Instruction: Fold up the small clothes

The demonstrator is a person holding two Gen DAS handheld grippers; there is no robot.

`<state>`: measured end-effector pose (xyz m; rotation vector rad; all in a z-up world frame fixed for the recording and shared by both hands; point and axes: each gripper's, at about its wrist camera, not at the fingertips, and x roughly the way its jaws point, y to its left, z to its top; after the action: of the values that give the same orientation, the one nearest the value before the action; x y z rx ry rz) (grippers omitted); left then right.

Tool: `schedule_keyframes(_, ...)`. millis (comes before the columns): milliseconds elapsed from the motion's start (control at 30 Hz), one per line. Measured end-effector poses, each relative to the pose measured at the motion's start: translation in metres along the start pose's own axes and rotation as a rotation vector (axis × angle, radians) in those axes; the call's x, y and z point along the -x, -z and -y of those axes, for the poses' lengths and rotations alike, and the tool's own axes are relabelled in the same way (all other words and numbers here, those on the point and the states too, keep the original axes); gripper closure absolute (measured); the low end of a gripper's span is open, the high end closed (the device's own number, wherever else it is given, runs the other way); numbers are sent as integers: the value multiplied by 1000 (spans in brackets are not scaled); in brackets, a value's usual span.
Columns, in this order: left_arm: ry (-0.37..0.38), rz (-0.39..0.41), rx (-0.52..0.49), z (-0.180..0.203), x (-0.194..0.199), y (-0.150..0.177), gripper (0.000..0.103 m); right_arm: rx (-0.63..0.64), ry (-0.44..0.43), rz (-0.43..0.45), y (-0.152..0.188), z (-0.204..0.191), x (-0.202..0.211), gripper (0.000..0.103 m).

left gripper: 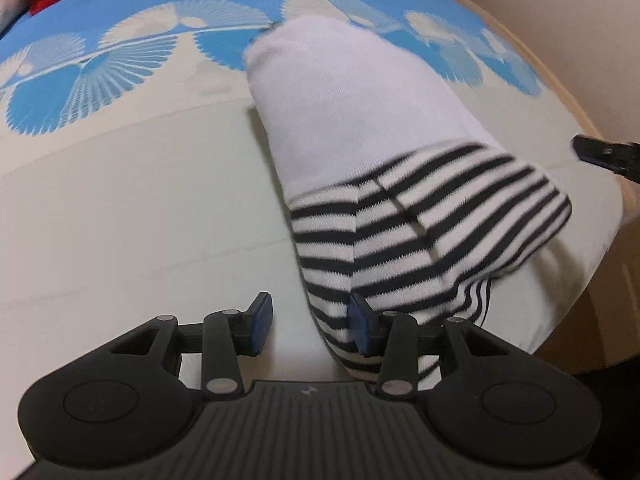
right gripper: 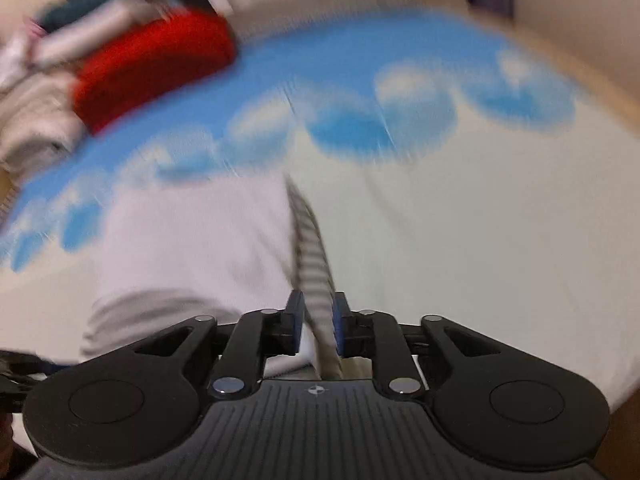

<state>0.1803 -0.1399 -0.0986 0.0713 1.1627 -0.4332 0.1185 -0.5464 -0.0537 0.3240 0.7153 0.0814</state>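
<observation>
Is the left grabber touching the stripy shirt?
Touching. In the left wrist view, one blue-padded finger of the left gripper rests against the black-and-white striped garment; the other stands clear over the cream bedsheet.

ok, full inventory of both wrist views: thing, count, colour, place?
garment: 1, white body with black-and-white striped part, lying on the bed cover, centre
bed cover: 1, cream with blue fan pattern, under everything
red cloth: 1, red, far left on the cover
pale clothes pile: count unclear, white and grey, blurred, beside the red cloth
left gripper: 1, black with blue pads, open, striped edge between its pads
right gripper: 1, black with blue pads, narrowly open around a striped edge
</observation>
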Motion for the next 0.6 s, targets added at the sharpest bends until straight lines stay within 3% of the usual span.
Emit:
schedule_keyframes(67,12,35,48,-6,9,-6,56,53,-108,35,2,-16,3,78)
schedule_keyframes(167,47,109,136,-16,25,-18,54,190,-210,-66,15,-44,-18,77)
schedule_keyframes(200,67,133,162,-19,28,-22,53,233,-195,-148,19,-50,-34,73)
schedule_keyframes(267,102,167,199,-26,31,-35,43,277,-63,-374,36,-47,-74,73)
schedule_keyframes(333,132,192,234,-34,27,-49,35,215,-12,-470,40,-33,-94,61)
schedule_keyframes(367,151,197,257,-39,23,-57,29,177,-11,-472,35,-30,-96,53)
schedule_keyframes(467,219,185,346,-56,4,-78,22,144,-18,-459,28,-32,-92,53)
schedule_keyframes(600,314,143,444,-69,-30,-100,20,148,-5,-315,13,-34,-77,50)
